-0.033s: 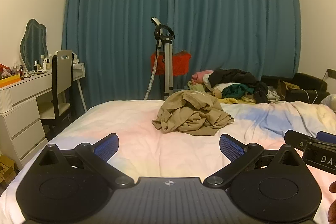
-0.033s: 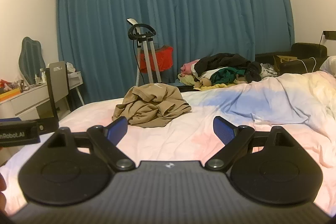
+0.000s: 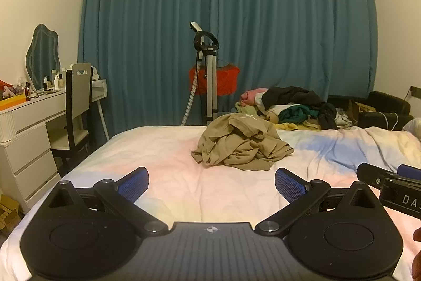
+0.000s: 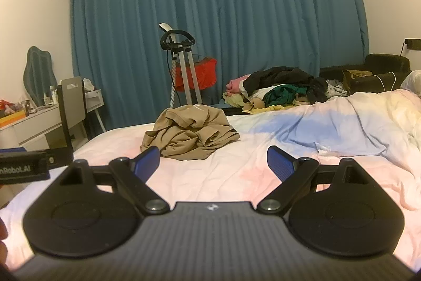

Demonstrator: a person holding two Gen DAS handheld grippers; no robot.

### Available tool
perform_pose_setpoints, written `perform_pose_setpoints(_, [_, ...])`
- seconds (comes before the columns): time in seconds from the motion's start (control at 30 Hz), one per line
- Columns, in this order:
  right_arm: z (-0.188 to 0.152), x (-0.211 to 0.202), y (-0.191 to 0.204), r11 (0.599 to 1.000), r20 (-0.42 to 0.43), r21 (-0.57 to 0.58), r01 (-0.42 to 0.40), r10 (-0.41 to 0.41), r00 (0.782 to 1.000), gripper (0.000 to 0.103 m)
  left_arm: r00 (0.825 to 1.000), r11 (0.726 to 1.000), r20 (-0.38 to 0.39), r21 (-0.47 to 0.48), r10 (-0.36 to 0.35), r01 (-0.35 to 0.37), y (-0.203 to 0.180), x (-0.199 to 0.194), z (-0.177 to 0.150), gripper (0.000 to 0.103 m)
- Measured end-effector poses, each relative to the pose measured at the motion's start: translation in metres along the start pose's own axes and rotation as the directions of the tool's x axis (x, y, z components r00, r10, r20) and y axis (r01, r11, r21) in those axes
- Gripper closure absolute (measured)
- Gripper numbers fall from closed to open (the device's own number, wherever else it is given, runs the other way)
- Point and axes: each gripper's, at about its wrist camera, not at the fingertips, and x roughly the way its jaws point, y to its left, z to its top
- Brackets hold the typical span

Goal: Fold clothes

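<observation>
Left claw (image 3: 211, 182): we hold it wide open over the bed (image 3: 163, 149), nothing between its 2 blue pads.
Right claw (image 4: 213, 162): also spread wide and empty; its body shows at the right edge of the left view, so the 2 claws sit side by side.
Shirt (image 3: 240, 145): a tan garment in a crumpled heap on the bed, ahead of both claws and apart from them; slightly right of centre ahead of the left claw, ahead and to the left of the right claw, whose left pad (image 4: 147, 162) overlaps its near edge in the picture.
Handling: we judge it light, soft and limp; it will sag and bunch, not hold shape.
Where to grip: we would pinch 2 outer edges, 1 per claw, ideally hem or shoulder corners; which edge is which we cannot tell from the heap.
Pile (image 3: 289, 107): more clothes beyond the bed's far side, ahead and right of the claws.
</observation>
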Motion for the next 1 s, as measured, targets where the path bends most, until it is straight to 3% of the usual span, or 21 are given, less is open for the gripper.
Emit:
perform_pose_setpoints(0.43, [-0.001, 0.003, -0.004, 1.0, 0.008, -0.008, 0.003, -0.003, 1.0, 0.013, 1.0, 1.0, -0.003, 0.003, -0.009, 0.009, 0.007, -0.011, 0.018, 0.0])
perform_pose_setpoints(1.0, [-0.001, 0.0, -0.001, 1.0, 0.011, -0.006, 0.007, -0.007, 1.0, 0.013, 1.0, 1.0, 0.006, 0.02, -0.004, 0.003, -0.001, -0.006, 0.002, 0.0])
